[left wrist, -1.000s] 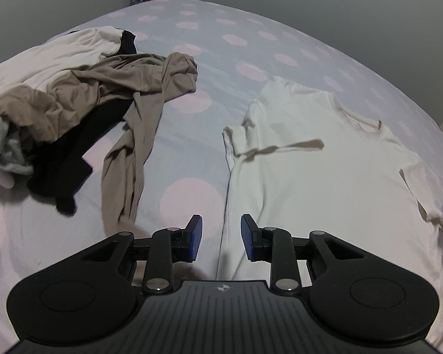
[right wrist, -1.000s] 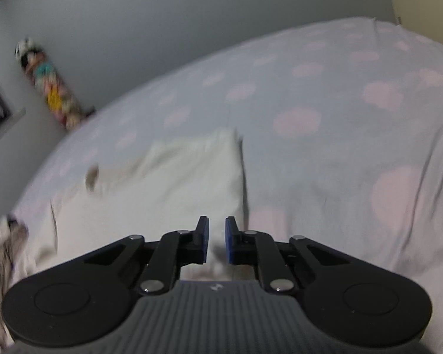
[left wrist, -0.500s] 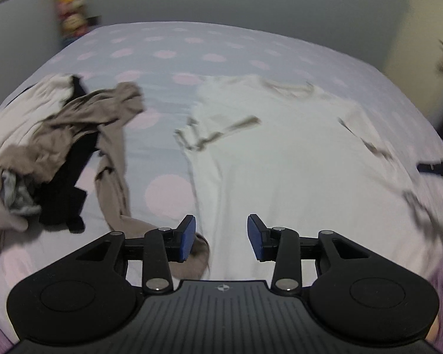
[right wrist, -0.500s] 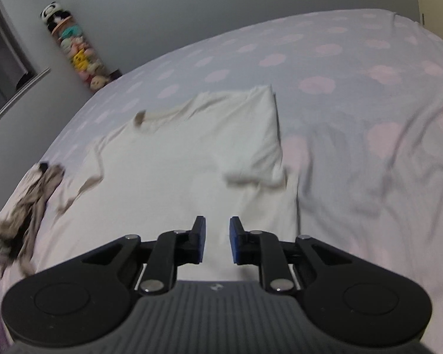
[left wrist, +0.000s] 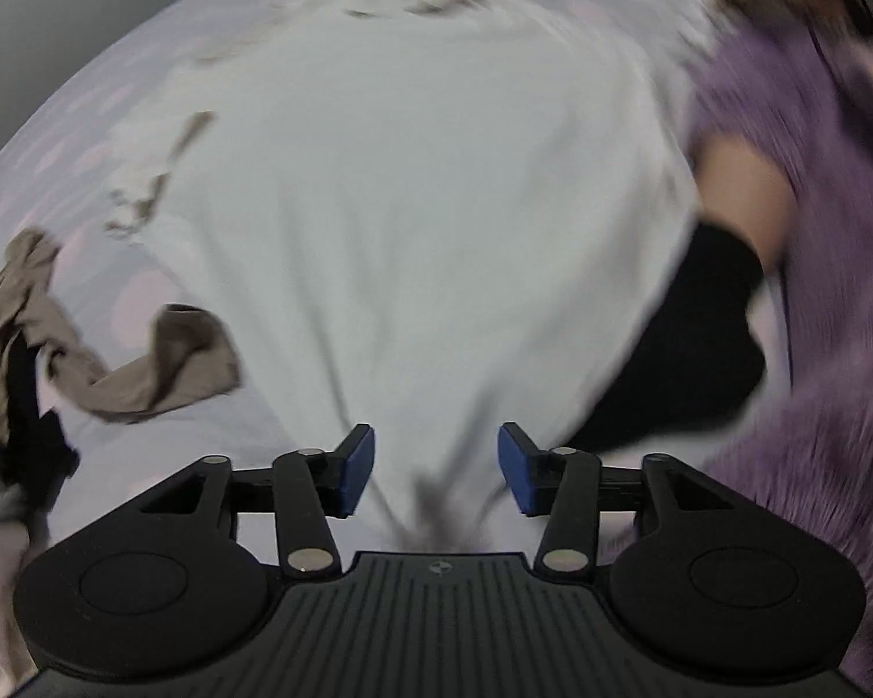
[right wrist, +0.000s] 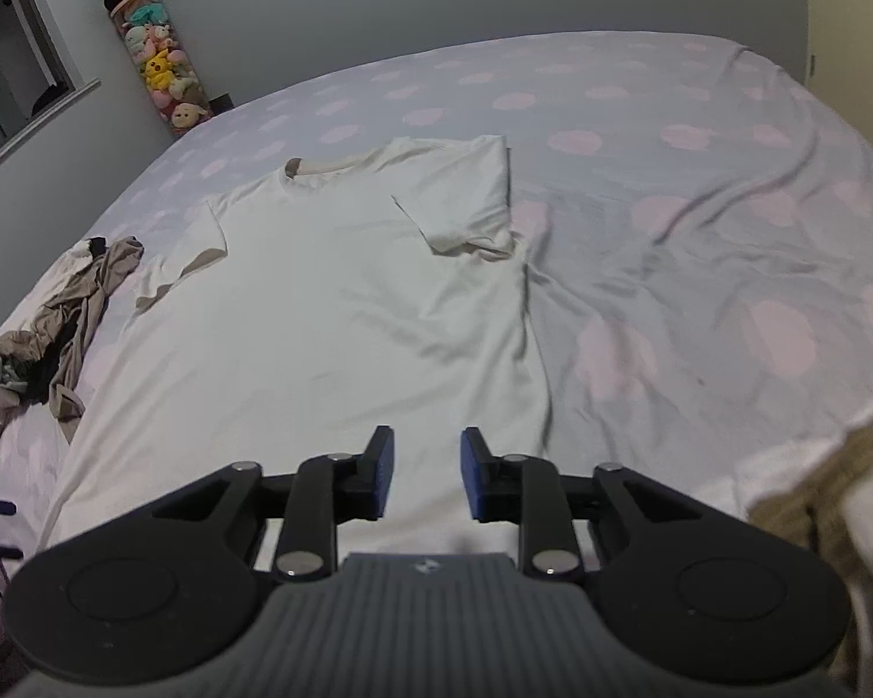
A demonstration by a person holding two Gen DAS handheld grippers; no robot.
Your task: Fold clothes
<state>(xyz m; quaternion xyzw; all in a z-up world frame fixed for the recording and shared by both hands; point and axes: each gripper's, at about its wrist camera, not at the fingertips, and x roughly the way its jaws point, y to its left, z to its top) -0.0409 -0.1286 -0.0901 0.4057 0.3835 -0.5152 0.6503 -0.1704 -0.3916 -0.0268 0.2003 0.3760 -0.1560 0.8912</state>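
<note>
On the bed (right wrist: 669, 134), both grippers, left gripper (left wrist: 435, 468) and right gripper (right wrist: 426, 472), have swung over the white T-shirt's (right wrist: 332, 314) hem, jaws apart, probably lining up a fold.

The room looks dim and flat to me, with a cool grey cast and no strong light source I can place. My left wrist view is badly motion-smeared: the white shirt (left wrist: 413, 221) loses its folds, and the purple sleeve (left wrist: 815, 186) at right streaks into blur. My right wrist view is much sharper; soft shadows sit in the wrinkles of the bedsheet (right wrist: 698, 221) on the right. Both views bulge like a fisheye, bending the bed's far edge, and corners go dark. No glare anywhere.
</note>
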